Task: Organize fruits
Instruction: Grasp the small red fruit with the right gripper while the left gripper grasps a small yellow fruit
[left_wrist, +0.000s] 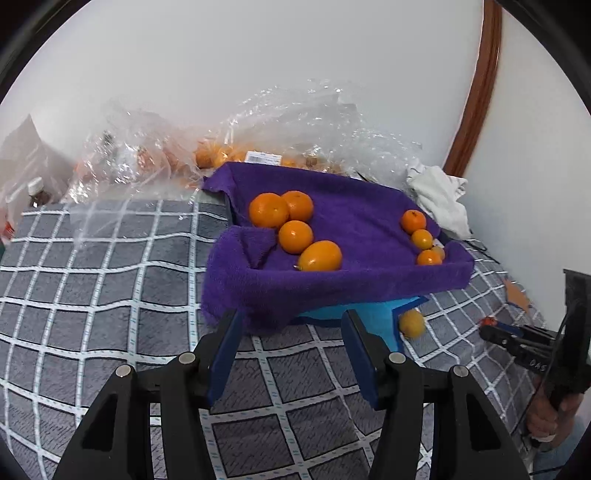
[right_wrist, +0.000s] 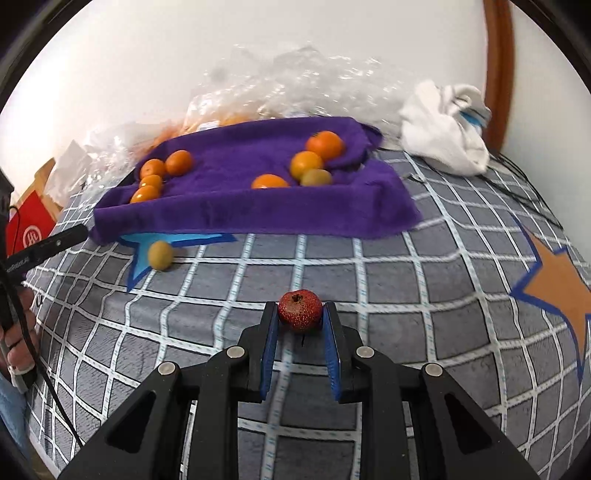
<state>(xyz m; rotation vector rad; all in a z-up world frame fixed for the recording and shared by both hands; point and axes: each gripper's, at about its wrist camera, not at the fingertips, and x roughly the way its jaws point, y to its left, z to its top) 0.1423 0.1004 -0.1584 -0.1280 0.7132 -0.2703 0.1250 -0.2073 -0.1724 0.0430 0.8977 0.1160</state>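
1. A small red speckled fruit (right_wrist: 300, 310) is pinched in the right hand-held gripper (right_wrist: 300, 325), above the checked bed cover (right_wrist: 406, 280).
2. Step in hand, I'd say: carrying it to the purple towel-lined tray (right_wrist: 258, 210) holding oranges (right_wrist: 325, 144).
3. Left hand-held gripper (left_wrist: 291, 328) is partly open, empty.
4. Next: lift over the rim, release gently.

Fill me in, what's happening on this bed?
A person is sorting fruit with two hand-held grippers. The right hand-held gripper is shut on a small red speckled fruit. The left hand-held gripper hangs open and empty before the purple towel, which carries oranges. One yellow fruit lies beside the towel.
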